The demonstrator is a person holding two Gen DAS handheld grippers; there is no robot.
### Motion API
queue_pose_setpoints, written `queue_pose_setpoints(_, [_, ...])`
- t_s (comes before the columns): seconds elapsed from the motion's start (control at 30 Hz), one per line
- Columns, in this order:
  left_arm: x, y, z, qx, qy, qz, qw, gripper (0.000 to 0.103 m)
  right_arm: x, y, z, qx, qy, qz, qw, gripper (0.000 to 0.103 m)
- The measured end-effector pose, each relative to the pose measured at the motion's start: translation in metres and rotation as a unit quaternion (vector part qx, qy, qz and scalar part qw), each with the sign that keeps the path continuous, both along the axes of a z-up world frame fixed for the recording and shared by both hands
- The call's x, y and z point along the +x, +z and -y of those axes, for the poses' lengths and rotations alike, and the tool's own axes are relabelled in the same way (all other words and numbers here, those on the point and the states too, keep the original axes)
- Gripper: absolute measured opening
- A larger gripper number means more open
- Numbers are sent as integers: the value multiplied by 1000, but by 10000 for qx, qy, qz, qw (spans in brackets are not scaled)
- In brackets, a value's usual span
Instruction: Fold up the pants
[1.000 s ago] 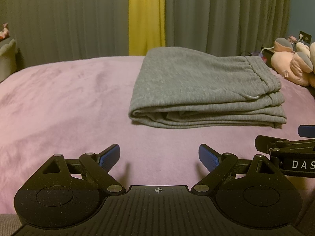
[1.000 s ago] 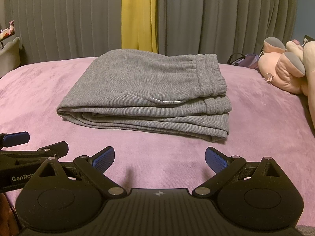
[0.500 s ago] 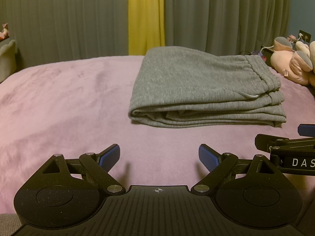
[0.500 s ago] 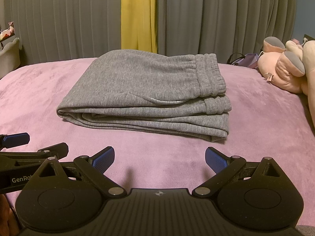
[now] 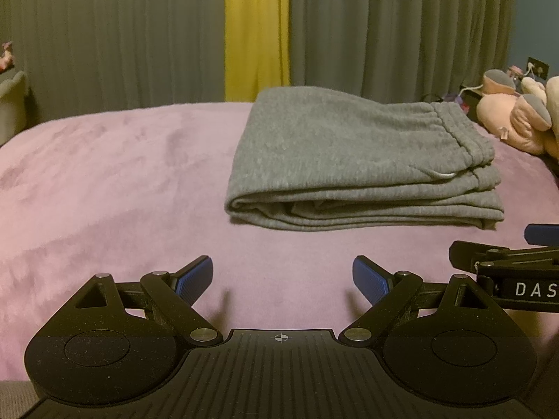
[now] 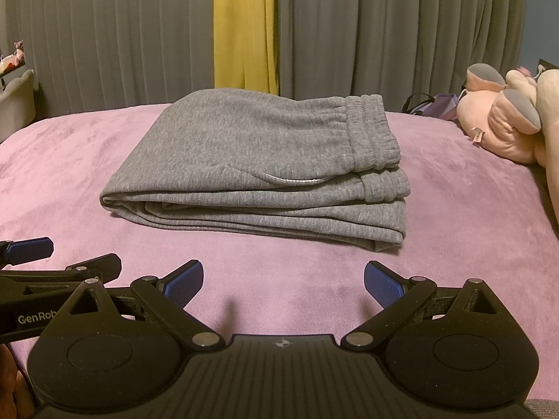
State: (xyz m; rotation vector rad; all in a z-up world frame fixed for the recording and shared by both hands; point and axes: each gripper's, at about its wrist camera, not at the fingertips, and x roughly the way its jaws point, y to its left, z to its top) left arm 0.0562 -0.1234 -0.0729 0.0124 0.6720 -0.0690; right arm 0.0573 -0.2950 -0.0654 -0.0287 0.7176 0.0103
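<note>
Both grippers, the left gripper (image 5: 282, 276) and the right gripper (image 6: 283, 279), had their jaws spread wide and held nothing, near the front edge of the folded grey pants (image 6: 265, 160), which lay on the pink blanket (image 6: 454, 216).

Left gripper (image 5: 282, 277) spread wide, nothing between the blue pads, short of the pants (image 5: 363, 164). Right gripper (image 6: 283, 281) just beside it (jaws equally wide, empty), also short of the pants, apart from them.
</note>
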Motion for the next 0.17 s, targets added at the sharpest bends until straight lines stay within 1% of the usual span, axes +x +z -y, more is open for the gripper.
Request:
queue_pose_setpoints(0.1, [-3, 1, 1, 107, 25, 159, 9998, 93, 0, 0, 0, 1, -2, 2, 10000, 99])
queue_pose_setpoints(0.17, [-2, 2, 0, 102, -27, 138, 9998, 93, 0, 0, 0, -1, -6, -1, 10000, 99])
